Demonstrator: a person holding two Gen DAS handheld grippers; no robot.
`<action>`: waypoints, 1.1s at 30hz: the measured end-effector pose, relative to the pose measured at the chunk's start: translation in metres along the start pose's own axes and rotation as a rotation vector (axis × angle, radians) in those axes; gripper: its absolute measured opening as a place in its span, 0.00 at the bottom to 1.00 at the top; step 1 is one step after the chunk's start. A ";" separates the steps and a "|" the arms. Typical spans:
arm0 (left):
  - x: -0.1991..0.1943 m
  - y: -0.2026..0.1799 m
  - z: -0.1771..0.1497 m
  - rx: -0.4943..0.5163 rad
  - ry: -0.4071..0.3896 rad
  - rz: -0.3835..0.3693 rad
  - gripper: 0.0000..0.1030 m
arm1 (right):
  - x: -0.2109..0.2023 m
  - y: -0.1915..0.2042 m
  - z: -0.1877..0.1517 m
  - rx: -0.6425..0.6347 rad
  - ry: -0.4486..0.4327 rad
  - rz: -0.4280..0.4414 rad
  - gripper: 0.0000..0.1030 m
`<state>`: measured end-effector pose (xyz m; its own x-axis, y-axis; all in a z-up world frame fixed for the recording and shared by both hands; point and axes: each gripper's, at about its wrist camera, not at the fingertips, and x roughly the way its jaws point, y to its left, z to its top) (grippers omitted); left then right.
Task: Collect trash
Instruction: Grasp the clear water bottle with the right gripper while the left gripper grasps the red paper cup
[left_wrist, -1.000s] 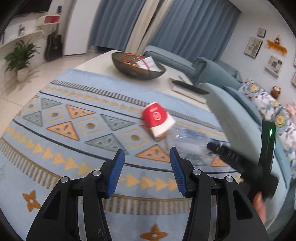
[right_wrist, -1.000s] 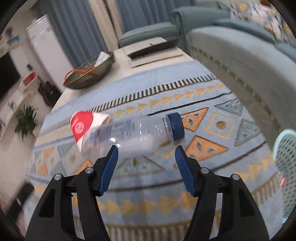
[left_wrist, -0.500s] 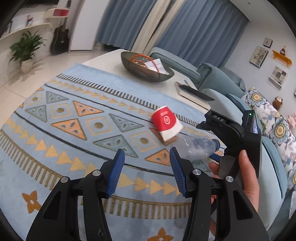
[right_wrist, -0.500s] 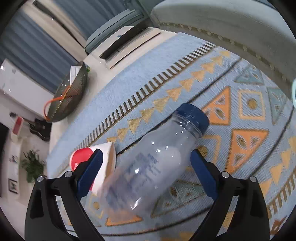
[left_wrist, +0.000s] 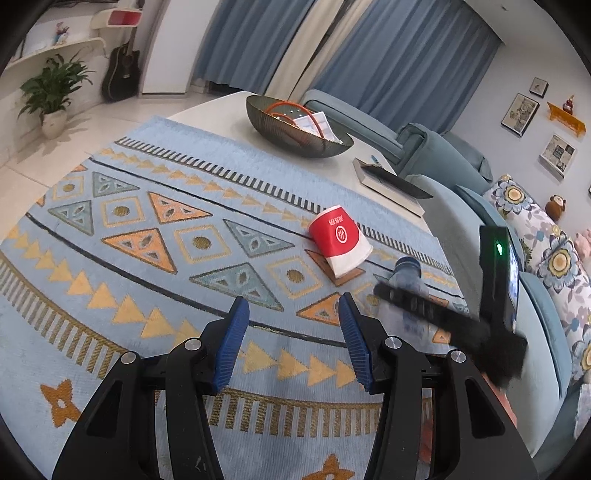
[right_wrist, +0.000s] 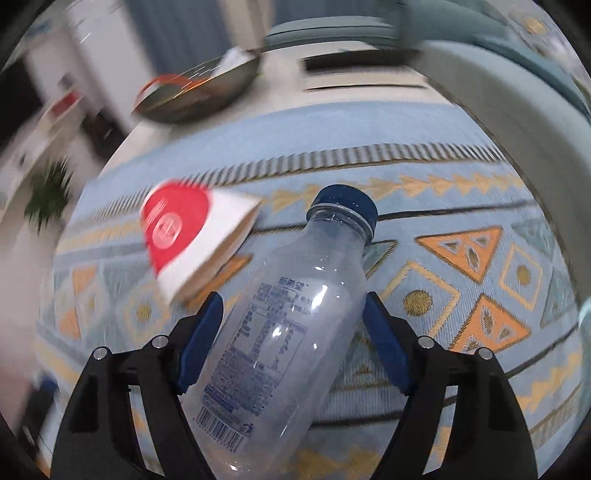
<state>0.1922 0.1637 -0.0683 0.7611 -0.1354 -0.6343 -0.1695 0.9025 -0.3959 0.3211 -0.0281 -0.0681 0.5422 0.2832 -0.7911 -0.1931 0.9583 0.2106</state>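
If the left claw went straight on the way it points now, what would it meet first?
Probably only the patterned rug: the left claw stands open, nothing between its fingers. The paper cup lies right of that line; depth is uncertain.

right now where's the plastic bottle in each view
Left wrist: plastic bottle at right, mostly hidden behind the right gripper; blue cap showing.
Right wrist: bottle centre-bottom, between the gripper's blue pads.
Shared landmark: red-and-white paper cup, lying beside the bottle's cap end.
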 end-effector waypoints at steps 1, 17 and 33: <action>0.001 -0.001 0.000 0.003 0.002 -0.002 0.47 | -0.005 0.004 -0.007 -0.070 0.005 0.008 0.71; 0.007 -0.012 -0.008 0.045 0.020 -0.013 0.47 | -0.040 -0.031 -0.078 -0.021 -0.036 -0.056 0.79; 0.112 -0.037 0.058 0.117 0.128 -0.108 0.65 | -0.062 -0.064 -0.070 0.052 -0.175 -0.090 0.51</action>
<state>0.3199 0.1384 -0.0862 0.6841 -0.2779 -0.6743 -0.0113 0.9204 -0.3907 0.2426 -0.1101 -0.0731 0.6898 0.1946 -0.6974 -0.0973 0.9794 0.1770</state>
